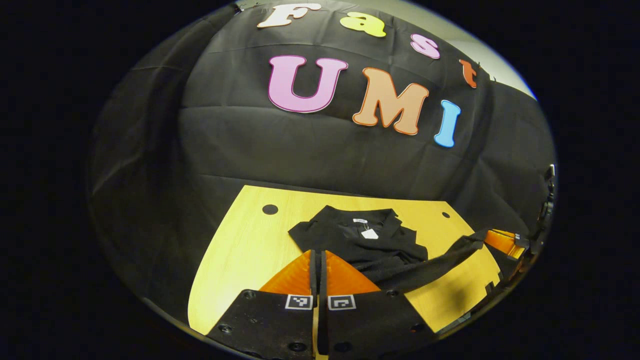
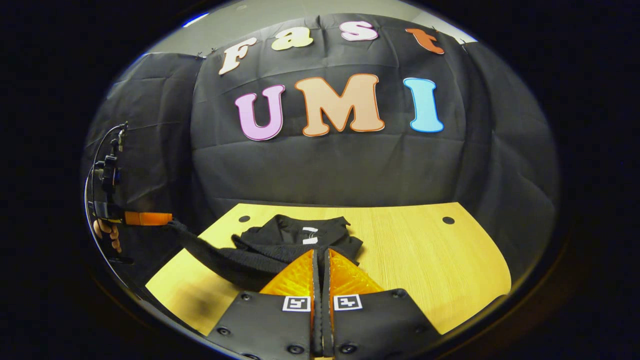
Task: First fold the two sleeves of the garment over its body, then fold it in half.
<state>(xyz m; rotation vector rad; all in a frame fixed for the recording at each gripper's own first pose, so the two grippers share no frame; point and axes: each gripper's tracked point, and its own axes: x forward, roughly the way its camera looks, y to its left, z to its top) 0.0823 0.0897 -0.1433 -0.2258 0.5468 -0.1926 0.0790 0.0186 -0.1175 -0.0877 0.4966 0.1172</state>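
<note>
Garment (image 1: 367, 245), a black collared long-sleeved top, lies rumpled near the middle of the pale wooden worktop (image 1: 240, 240), collar towards the booth's wall and a small white tag showing at the neck. Farthest left in the right gripper view, a person's hand (image 2: 107, 232) holds the left claw (image 2: 167, 219) out past the worktop's edge and above it. Its fingers are together on the end of the left-hand sleeve (image 2: 210, 250), which runs taut and sloping from the claw down into the heap of cloth. In the left gripper view that claw's fingers likewise meet, tips against the dark cloth. On the right of that same view the right claw (image 1: 492, 236) is raised over the worktop's right edge, pinched on the end of the right-hand sleeve (image 1: 445, 260), which stretches back to the body in a long band. Its own view shows its fingers pressed together as well. My judgement is that the first step is in hand: both sleeves are gripped and drawn outward, and neither is yet laid over the body. The next move calls for carrying each cuff inward across the chest, lowering it flat before letting go. The bunched body may need a tug to smooth it, or the halving fold will come out crooked.
</note>
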